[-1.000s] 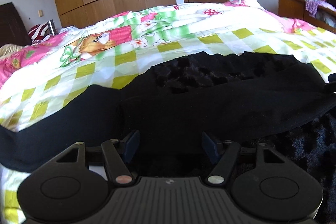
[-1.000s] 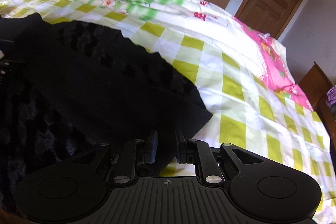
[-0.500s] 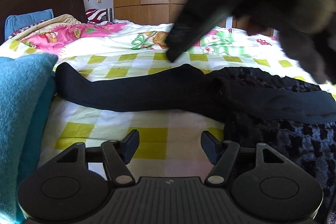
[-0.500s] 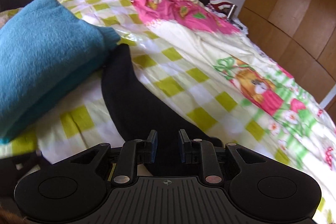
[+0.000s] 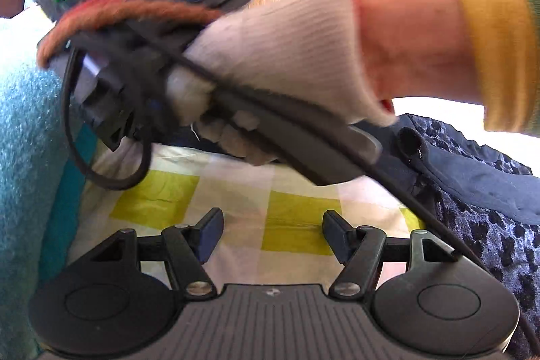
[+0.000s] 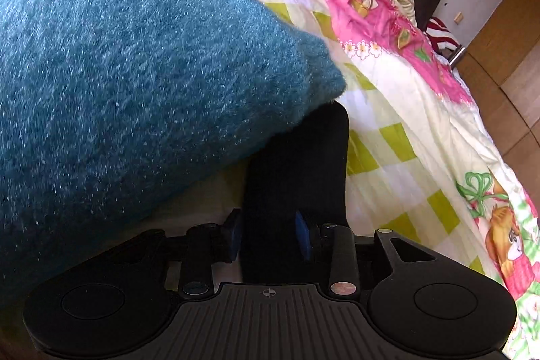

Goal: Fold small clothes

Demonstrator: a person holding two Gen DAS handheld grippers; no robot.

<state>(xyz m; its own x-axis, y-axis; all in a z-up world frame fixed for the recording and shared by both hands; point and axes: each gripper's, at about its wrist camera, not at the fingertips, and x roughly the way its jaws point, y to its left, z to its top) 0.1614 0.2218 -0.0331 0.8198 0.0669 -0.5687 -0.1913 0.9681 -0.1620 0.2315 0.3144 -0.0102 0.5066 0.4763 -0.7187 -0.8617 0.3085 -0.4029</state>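
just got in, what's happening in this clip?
A person is folding dark clothes on a bed, with a handheld gripper in each hand. The right gripper has its jaws around the end of a black sleeve that runs up beside a teal folded blanket. The left gripper hangs open over the checked quilt, holding nothing; the gloved right hand crosses its view.

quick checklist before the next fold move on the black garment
1. Right gripper jaws straddle the long black garment leg: ok.
2. Grip closed on the cloth: cannot tell.
3. Left gripper open and empty over the yellow-checked quilt: ok.
4. Left view clear: not ok, gloved hand blocks it.
5. Leg end free of the fuzzy teal blanket: not ok, blanket covers it.
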